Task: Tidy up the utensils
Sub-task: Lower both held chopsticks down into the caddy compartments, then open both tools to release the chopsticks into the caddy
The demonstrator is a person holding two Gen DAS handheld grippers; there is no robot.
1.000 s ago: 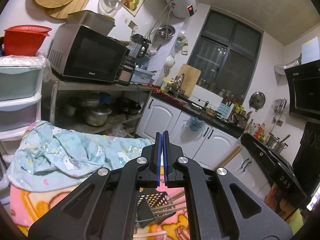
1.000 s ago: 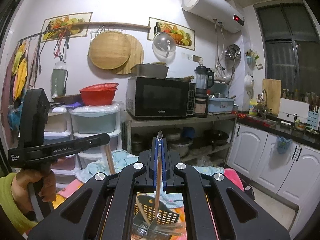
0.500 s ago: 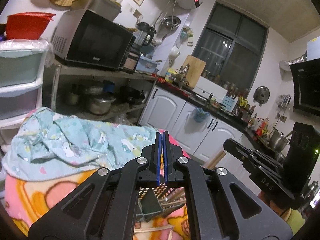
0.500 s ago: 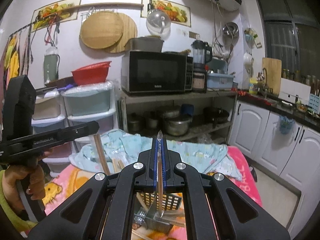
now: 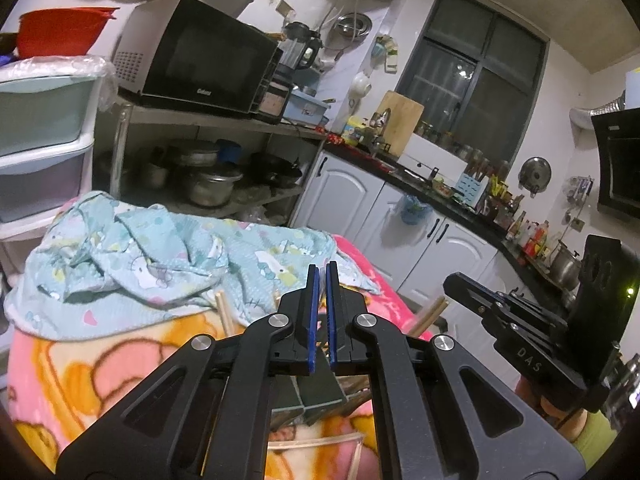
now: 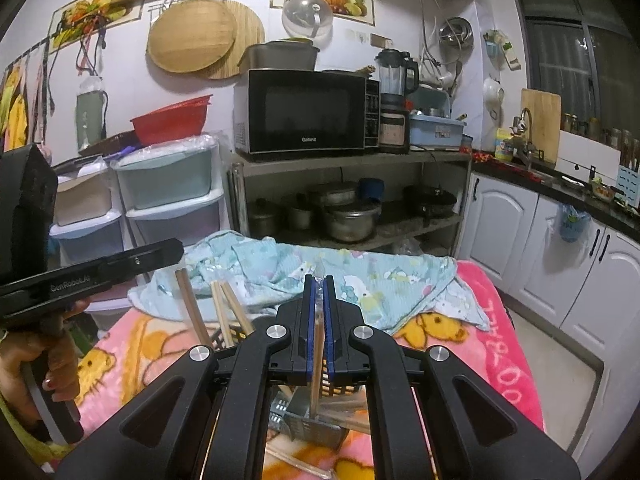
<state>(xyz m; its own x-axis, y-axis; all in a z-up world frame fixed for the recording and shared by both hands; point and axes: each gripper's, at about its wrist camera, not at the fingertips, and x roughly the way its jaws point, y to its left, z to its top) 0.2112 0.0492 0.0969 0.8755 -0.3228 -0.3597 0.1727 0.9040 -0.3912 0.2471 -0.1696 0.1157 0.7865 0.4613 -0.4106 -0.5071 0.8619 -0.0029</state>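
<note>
- While the right gripper [image 6: 319,312] points toward 12 o'clock over the table, its blue pads [image 6: 309,332] are pinched on a thin utensil [image 6: 316,364] with a wooden shaft, which runs down between them; its clear tip shows just above the pads.
- The utensil's lower end reaches into the utensil caddy [image 6: 308,420], a metal, perforated holder at 6 o'clock in the right wrist view, partly hidden by the gripper's frame.
- Several wooden chopsticks [image 6: 226,312] lean out of the caddy toward 10 o'clock, just beside the gripper's left linkage.
- More wooden sticks lie across the caddy at about 5 o'clock; how many, I cannot tell.
- The left gripper [image 5: 320,316] has its pads drawn close, with only a narrow slit between them and nothing held in it.
- In the left wrist view the caddy [image 5: 316,396] sits below those pads at 6 o'clock, mostly covered by the frame.
- A chopstick tip [image 5: 224,314] shows at 9 o'clock of the left pads, another [image 5: 428,316] at 3 o'clock.
- The caddy rests on a pink cartoon blanket [image 6: 472,356]; a crumpled light-blue cloth [image 6: 360,276] lies on it at 12 o'clock.
- From the left wrist view the right gripper [image 5: 516,340] appears at 3 o'clock, side on.
- From the right wrist view the left hand [image 6: 36,372] grips its tool at 9 o'clock.
</note>
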